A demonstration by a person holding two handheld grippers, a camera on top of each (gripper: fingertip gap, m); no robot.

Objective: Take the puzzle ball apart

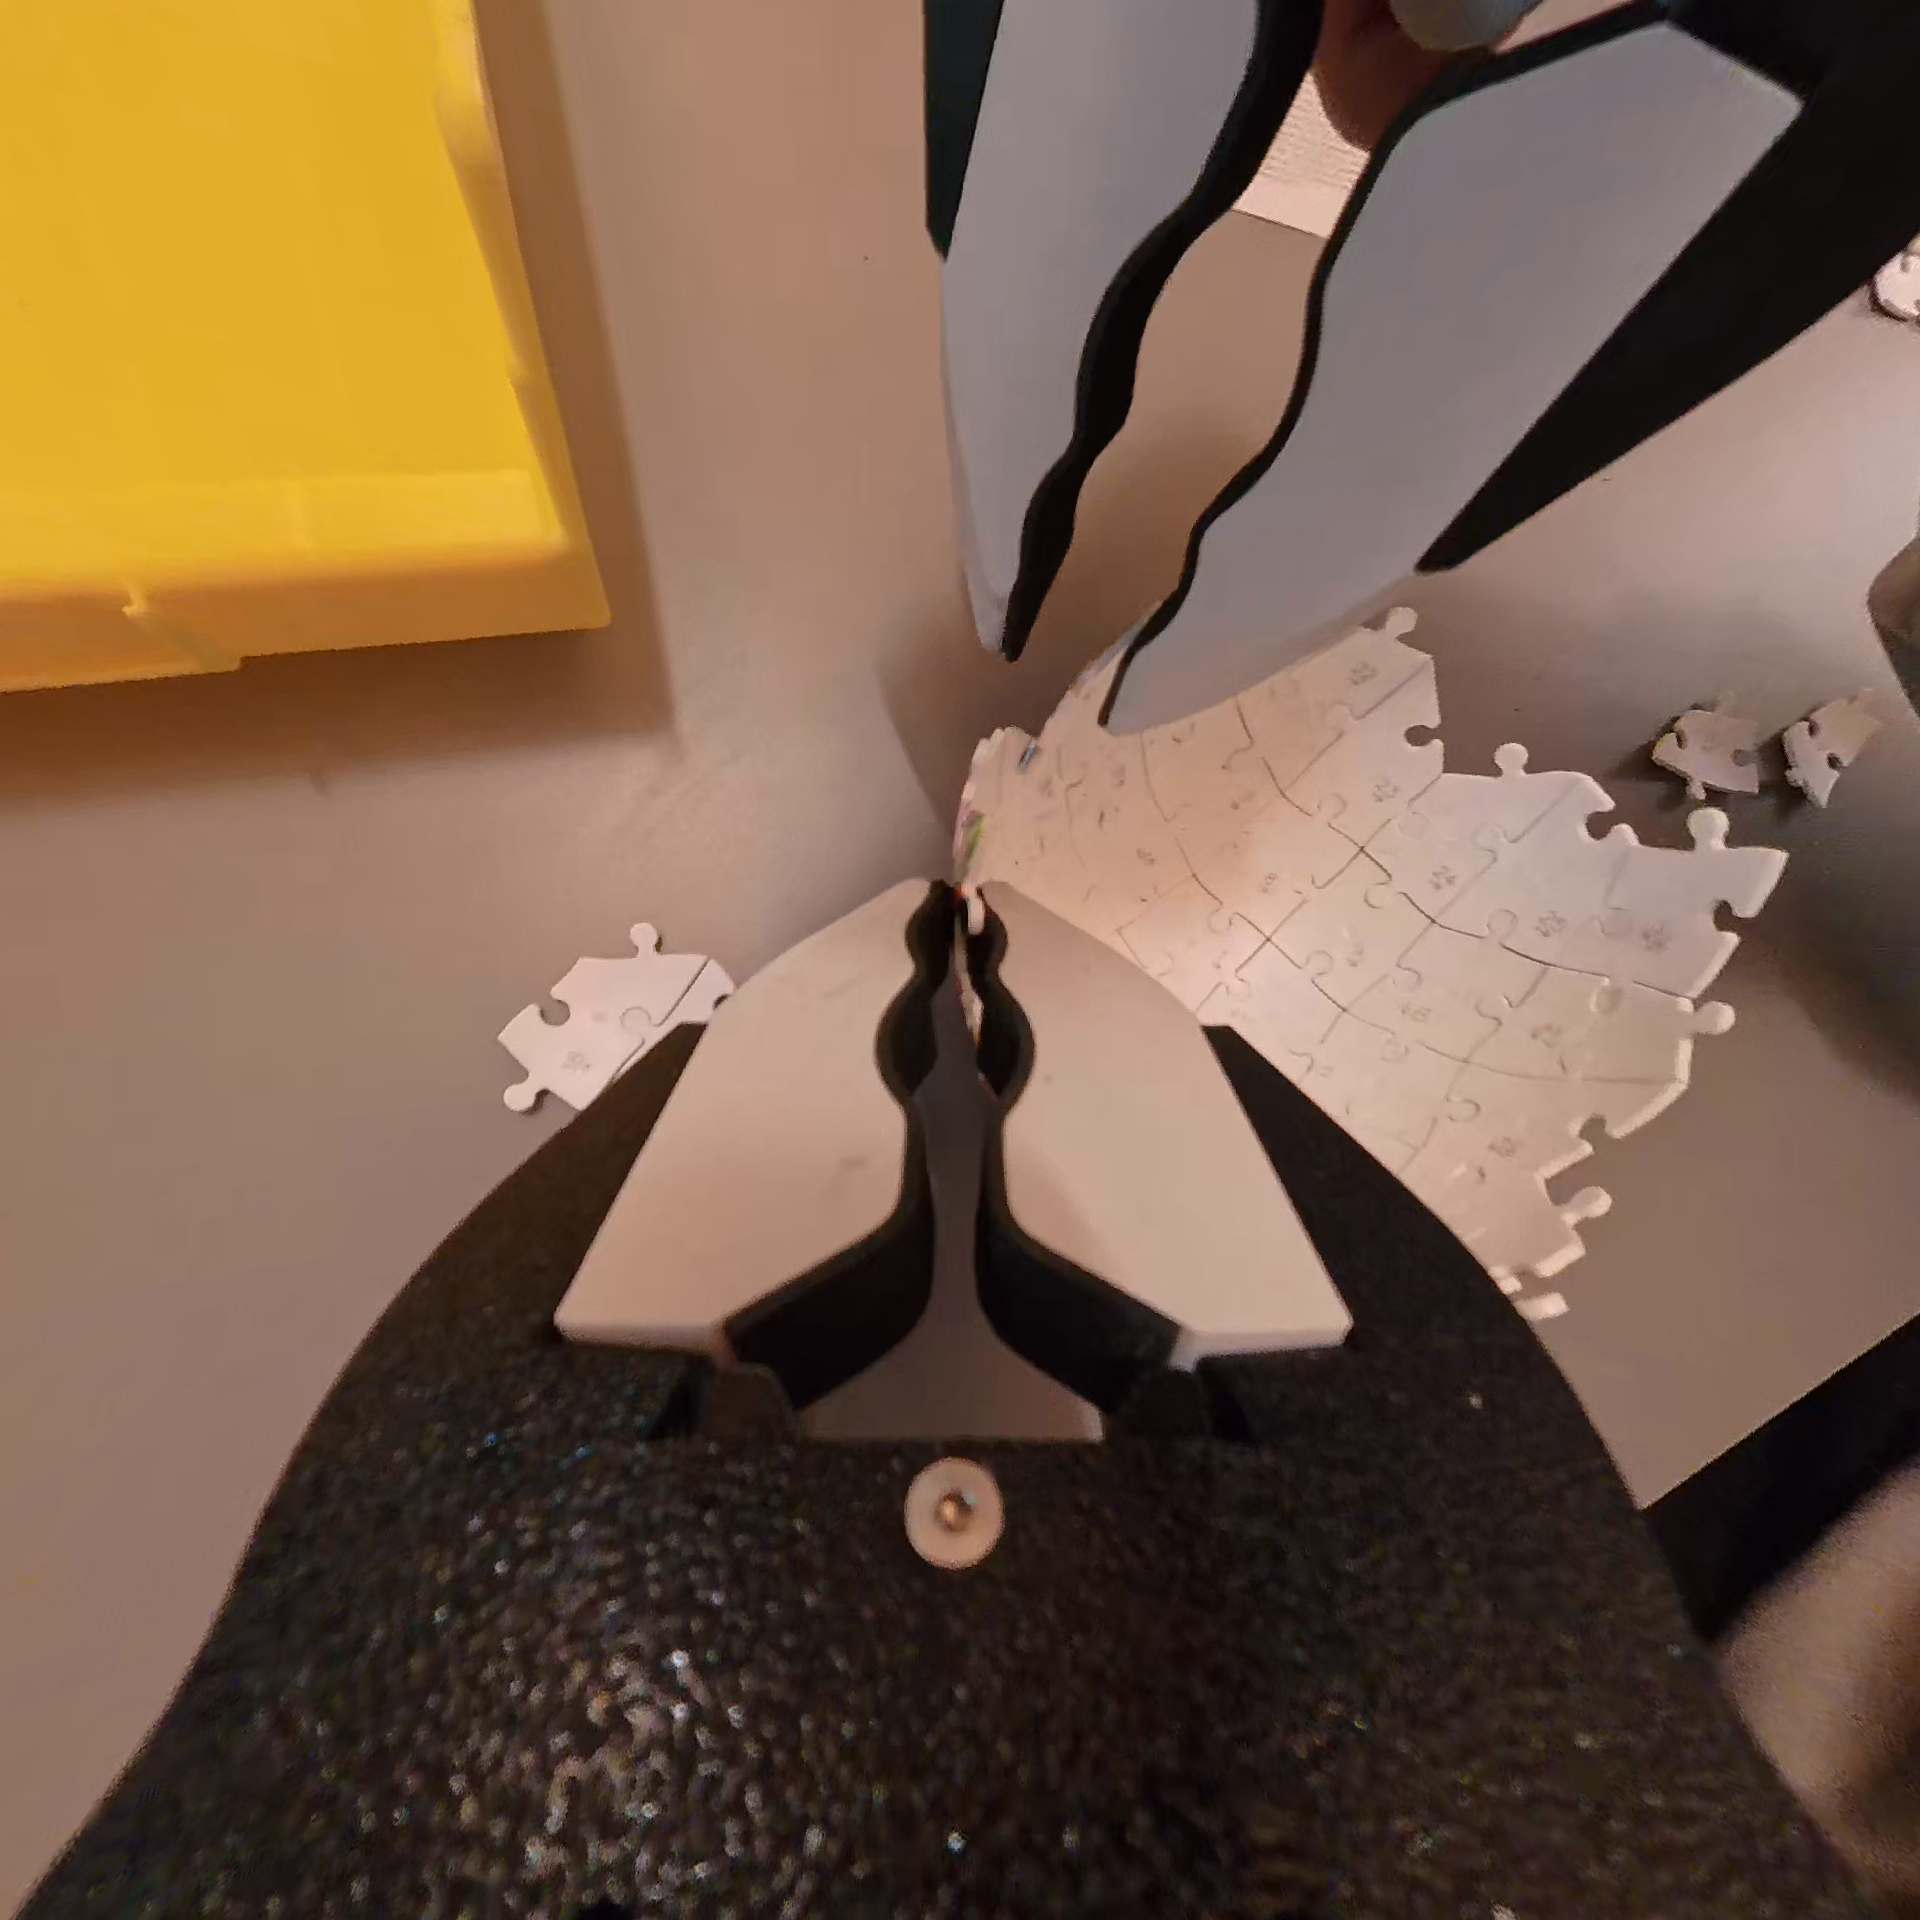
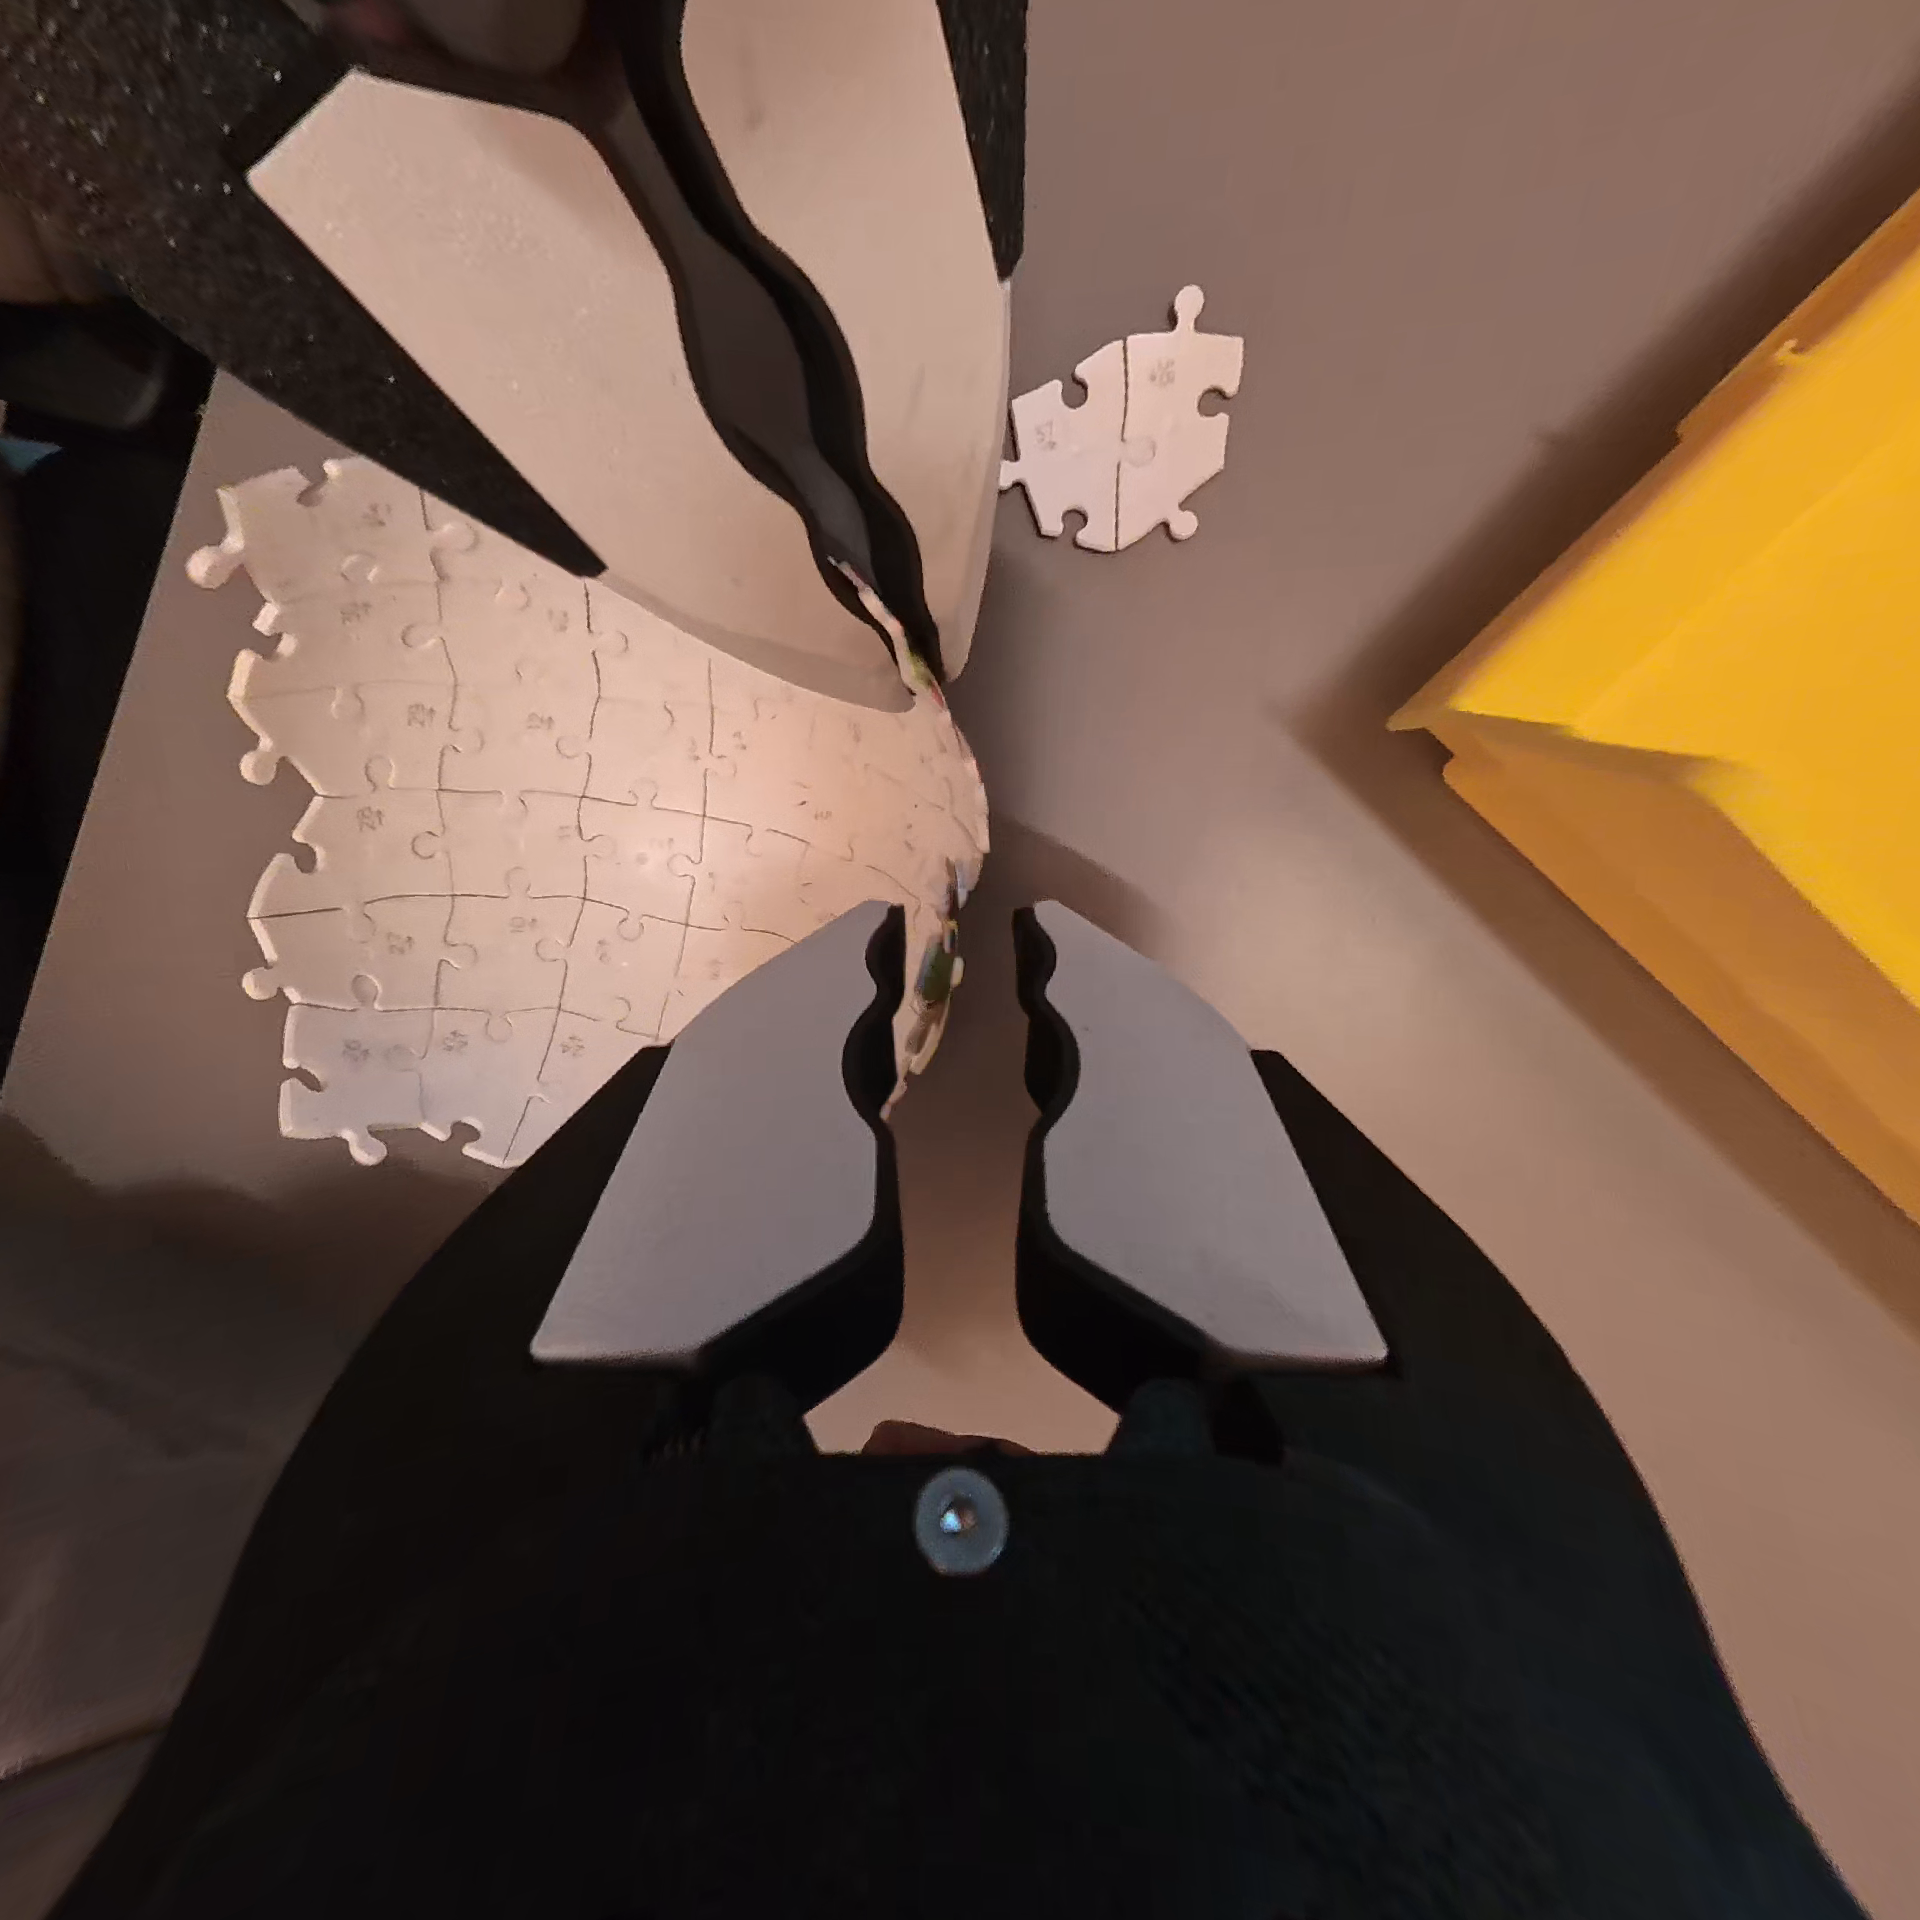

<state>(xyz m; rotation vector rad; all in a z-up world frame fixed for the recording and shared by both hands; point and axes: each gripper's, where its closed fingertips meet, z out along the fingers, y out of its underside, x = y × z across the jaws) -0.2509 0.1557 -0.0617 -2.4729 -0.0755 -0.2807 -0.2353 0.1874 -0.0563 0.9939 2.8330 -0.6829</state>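
**Puzzle ball: disassembly partly complete**

The puzzle ball point(image 1: 1434, 966) is reduced to one curved shell of joined pieces, white inside facing up, held over the grey table point(image 1: 312, 935).

The left gripper point(image 1: 961, 904) is pinched onto the shell's rim. The right gripper point(image 2: 954, 914) stands parted astride the same rim, not yet clamped.

Loose: one joined pair point(image 2: 1127, 447); two single pieces point(image 1: 1766, 743). One yellow bin point(image 1: 260, 312). Judged: most of the shell remains.

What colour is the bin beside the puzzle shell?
Bright yellow bin, seen best in the left wrist view; the puzzle shell shows its white inner side.
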